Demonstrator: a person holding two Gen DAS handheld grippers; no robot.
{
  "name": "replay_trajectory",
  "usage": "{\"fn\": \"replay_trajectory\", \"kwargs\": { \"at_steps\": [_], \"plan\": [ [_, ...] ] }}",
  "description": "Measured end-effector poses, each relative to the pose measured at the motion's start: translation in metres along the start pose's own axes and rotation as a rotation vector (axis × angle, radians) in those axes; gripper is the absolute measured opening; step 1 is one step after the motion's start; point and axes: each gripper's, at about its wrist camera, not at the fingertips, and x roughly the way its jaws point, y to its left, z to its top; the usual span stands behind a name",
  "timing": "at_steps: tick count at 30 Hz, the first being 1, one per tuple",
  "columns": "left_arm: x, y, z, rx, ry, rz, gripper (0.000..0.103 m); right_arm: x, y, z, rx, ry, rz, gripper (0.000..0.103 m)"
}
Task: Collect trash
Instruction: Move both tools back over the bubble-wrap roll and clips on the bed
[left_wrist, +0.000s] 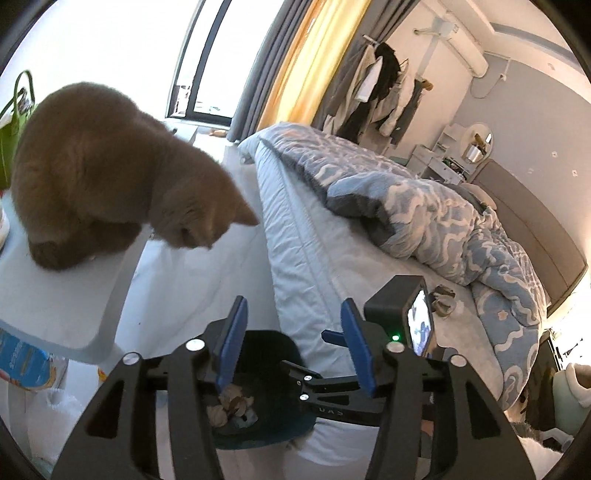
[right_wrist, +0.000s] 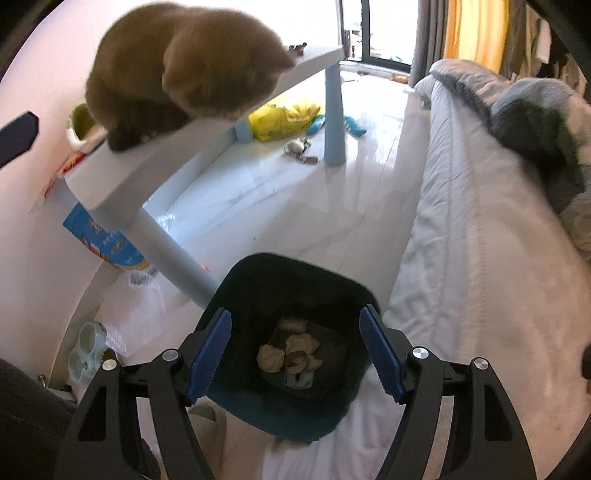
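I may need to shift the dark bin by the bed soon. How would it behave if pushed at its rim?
The dark bin holds only a few crumpled paper wads, so it is probably light and would slide easily on the glossy floor. It looks tall and narrows toward its base, so a push at the rim might tip it. The walls look rigid, likely plastic.

Each of the two hand-held grippers is built from matte black angular linkage arms pinned with round silver screws. The left gripper (left_wrist: 291, 343) is fitted with two flat blue finger pads (left_wrist: 231, 347), ribbed along the inner edge. The same blue ribbed pads (right_wrist: 208, 356) are carried by the right gripper (right_wrist: 295, 356). A black camera block with a small lit screen and a green light is mounted on the right gripper, as seen from the left wrist.
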Motion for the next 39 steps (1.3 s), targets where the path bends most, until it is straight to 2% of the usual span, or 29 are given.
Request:
{"fn": "replay_trajectory", "kwargs": {
  "at_steps": [2, 9, 19, 31, 34, 39],
  "plan": [
    [0.002, -0.008, 0.002, 0.010, -0.007, -0.009, 0.061, -0.012, -0.007, -0.001, 0.007, -0.027, -0.009, 0.074],
    [0.008, -0.038, 0.010, 0.046, -0.030, -0.034, 0.065, -0.054, -0.037, -0.008, 0.024, -0.100, -0.057, 0.077],
    [0.035, -0.087, 0.016, 0.061, -0.037, -0.090, 0.072, -0.112, -0.100, -0.025, 0.064, -0.170, -0.162, 0.078],
    [0.099, -0.154, 0.000, 0.098, 0.050, -0.135, 0.075, -0.156, -0.195, -0.046, 0.077, -0.175, -0.301, 0.078],
    [0.117, -0.166, -0.006, 0.092, 0.087, -0.149, 0.075, -0.167, -0.223, -0.055, 0.119, -0.186, -0.307, 0.078],
    [0.144, -0.184, -0.018, 0.109, 0.132, -0.131, 0.075, -0.182, -0.263, -0.077, 0.195, -0.212, -0.300, 0.078]
  ]
}}
